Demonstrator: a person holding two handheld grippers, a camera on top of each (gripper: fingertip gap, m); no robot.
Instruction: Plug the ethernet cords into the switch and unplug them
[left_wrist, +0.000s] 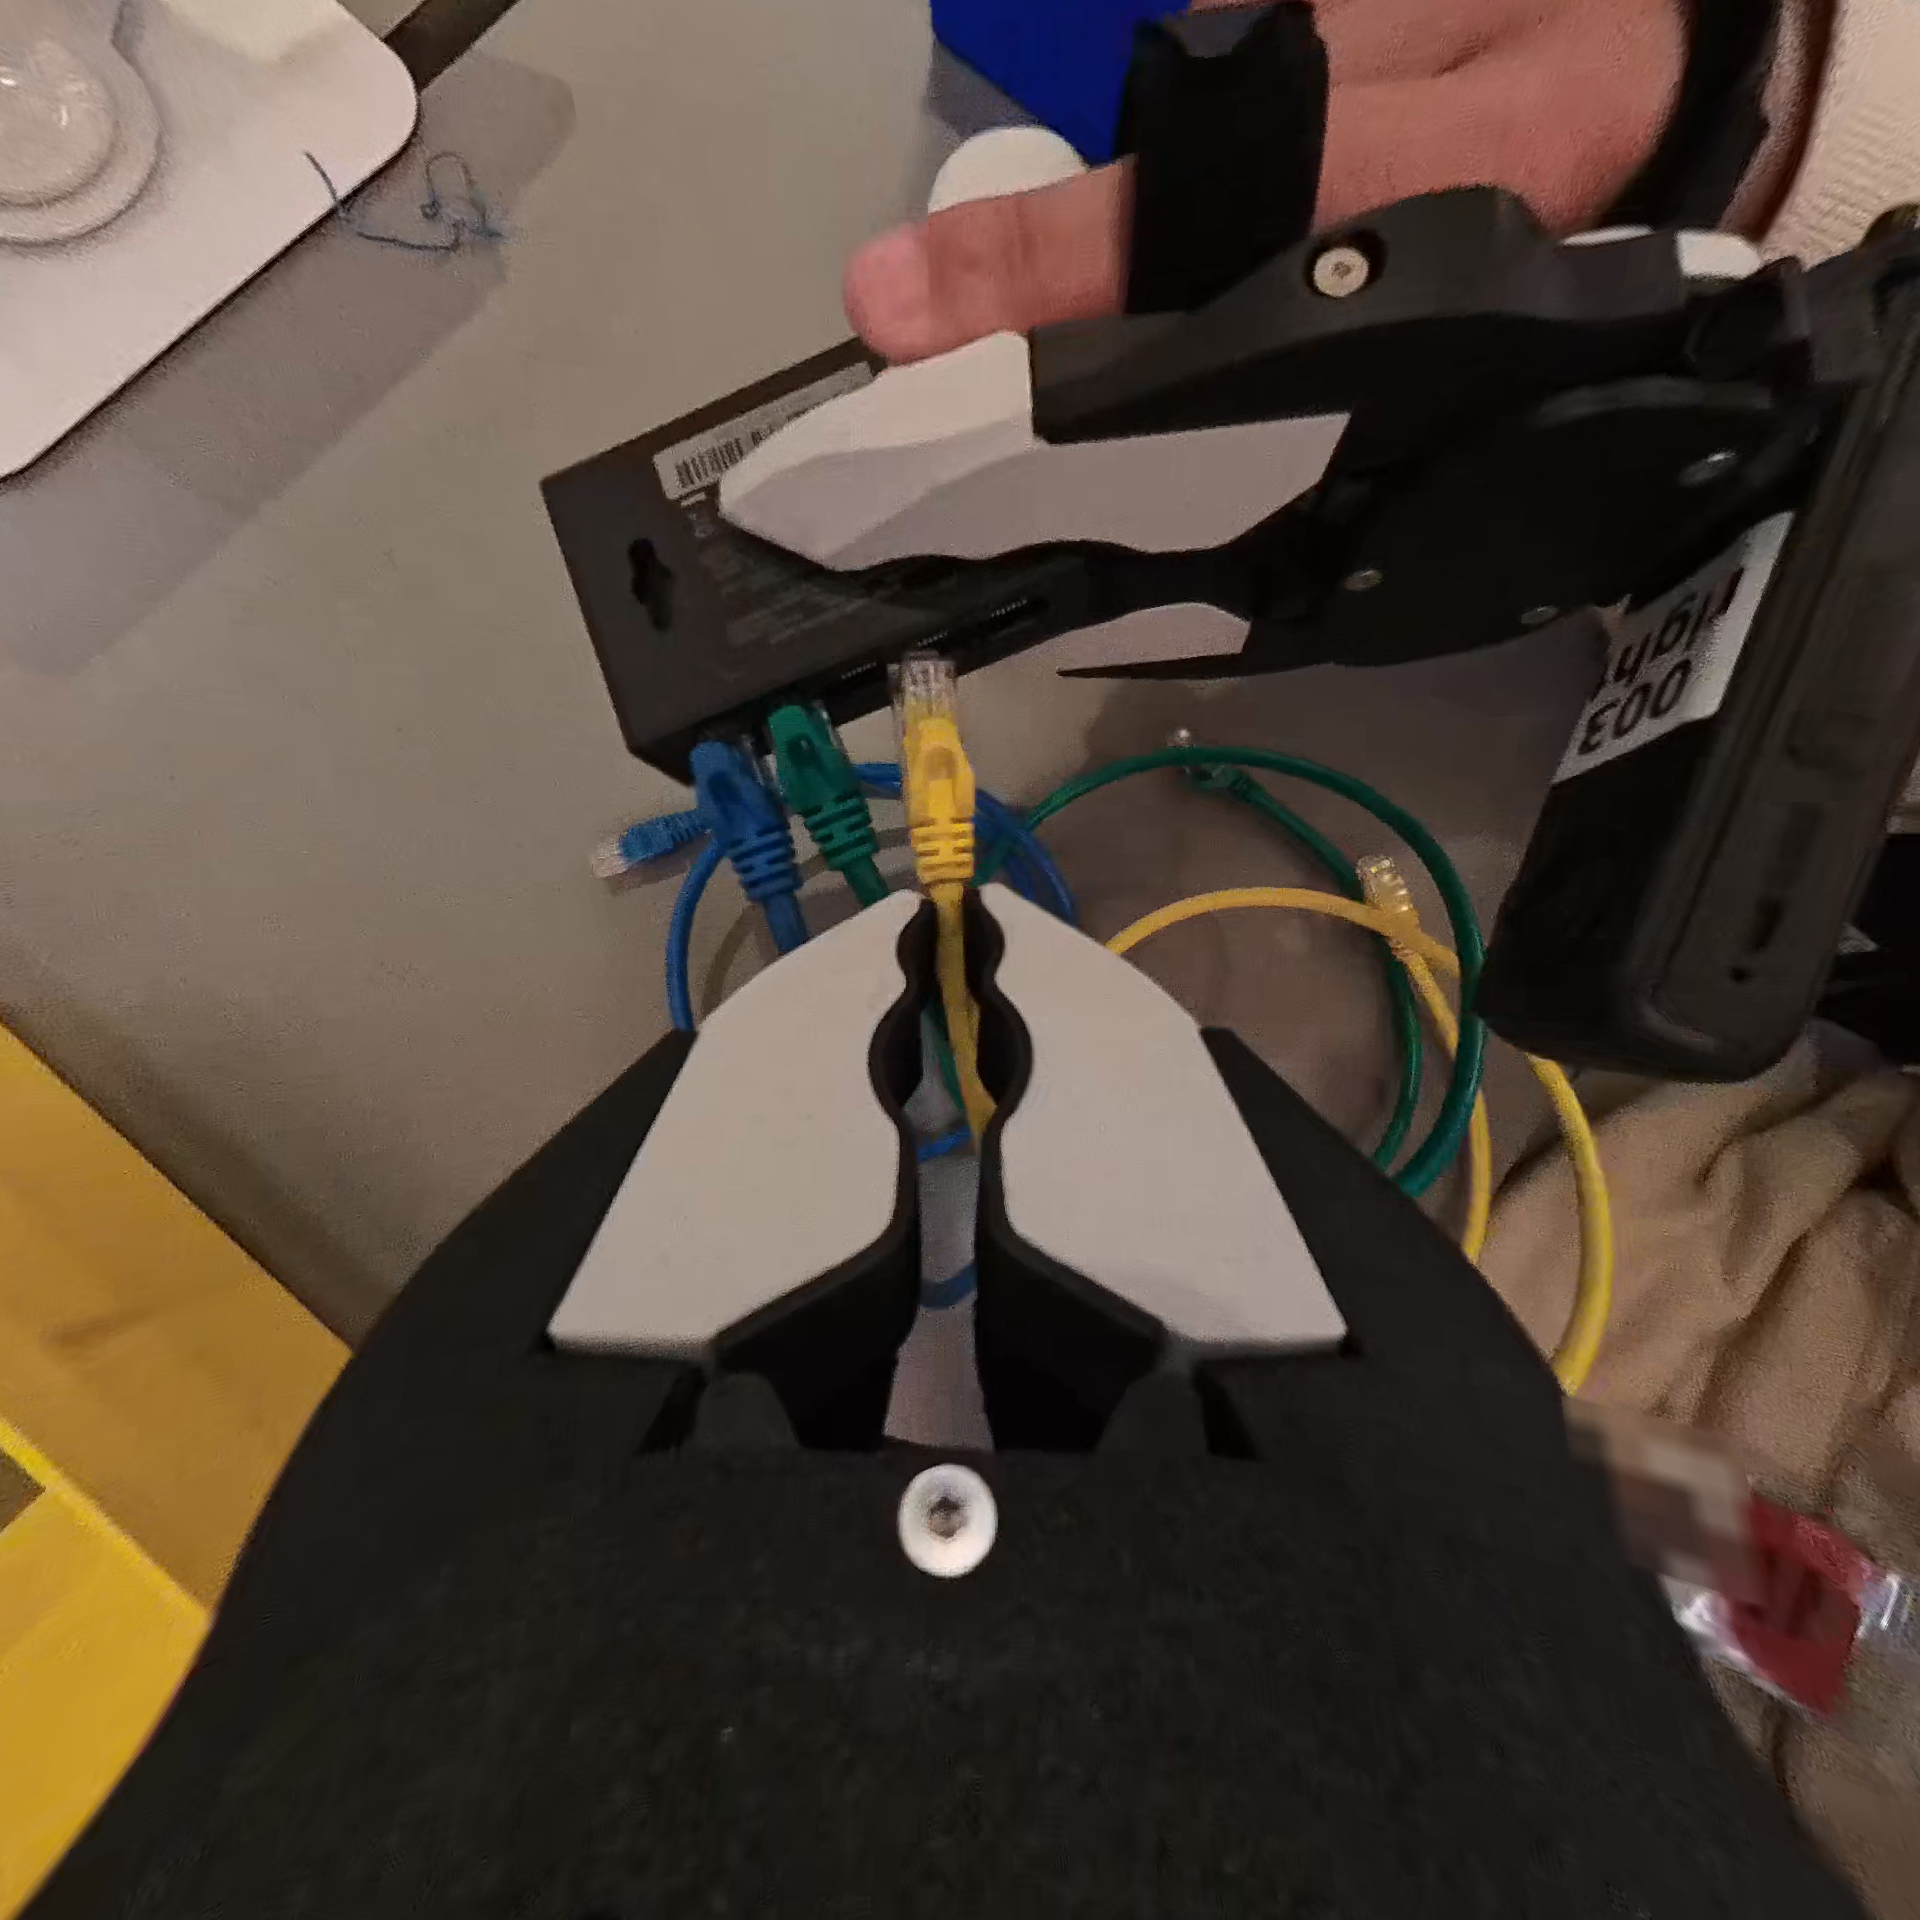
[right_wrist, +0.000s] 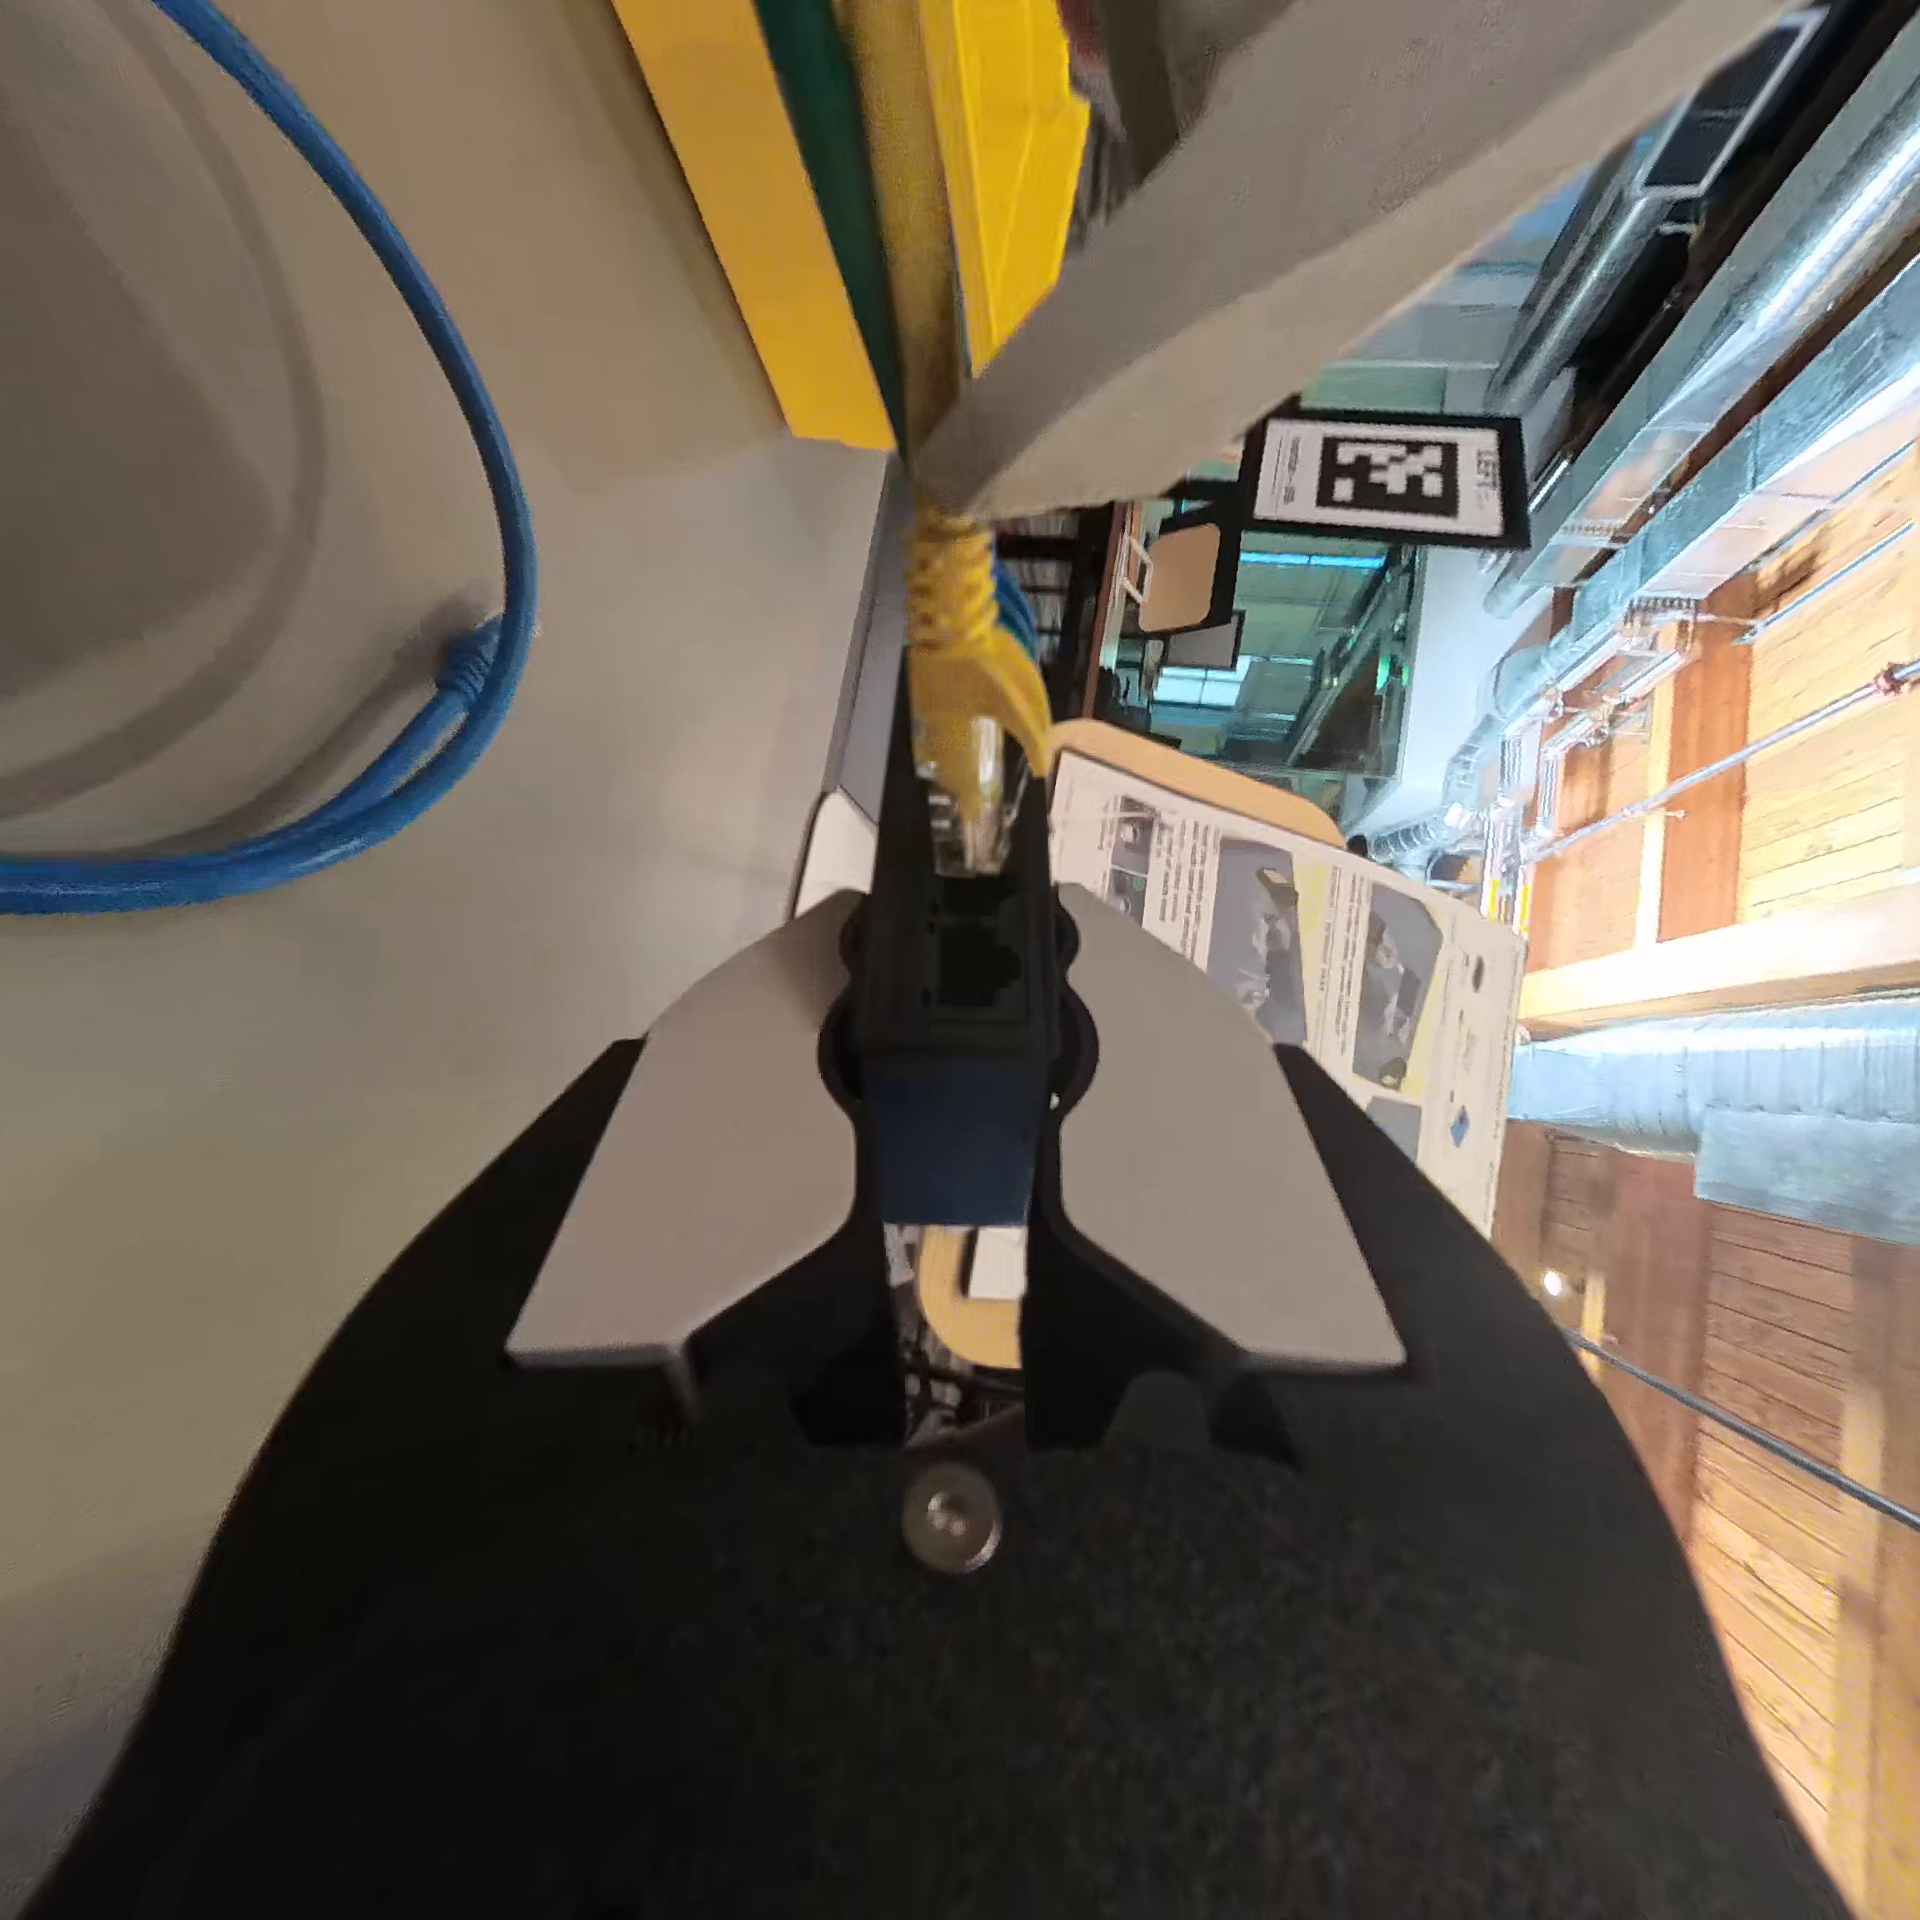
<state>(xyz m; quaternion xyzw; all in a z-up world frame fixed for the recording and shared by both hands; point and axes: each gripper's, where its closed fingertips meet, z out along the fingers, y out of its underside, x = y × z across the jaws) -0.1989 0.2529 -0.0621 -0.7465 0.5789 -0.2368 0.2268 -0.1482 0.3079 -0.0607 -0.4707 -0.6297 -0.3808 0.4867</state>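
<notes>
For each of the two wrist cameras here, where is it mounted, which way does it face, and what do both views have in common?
Left wrist view: sits on the left gripper, looking down along its fingers at the table; the gripper is shut on the yellow ethernet cord at the black switch. The right gripper and the person's hand show too.
Right wrist view: sits on the right gripper, rolled sideways, looking along the switch that it clamps; no hand shows.
Shared: the switch, yellow cord, blue cord and grey table.

Black switch (left_wrist: 665, 603); blue cord (left_wrist: 753, 831), green cord (left_wrist: 826, 800), yellow cord (left_wrist: 938, 800). Grey-padded black left gripper (left_wrist: 948, 914). Yellow bin (left_wrist: 94, 1299) at 8 o'clock. Black-and-white checker marker (right_wrist: 1390, 480).
</notes>
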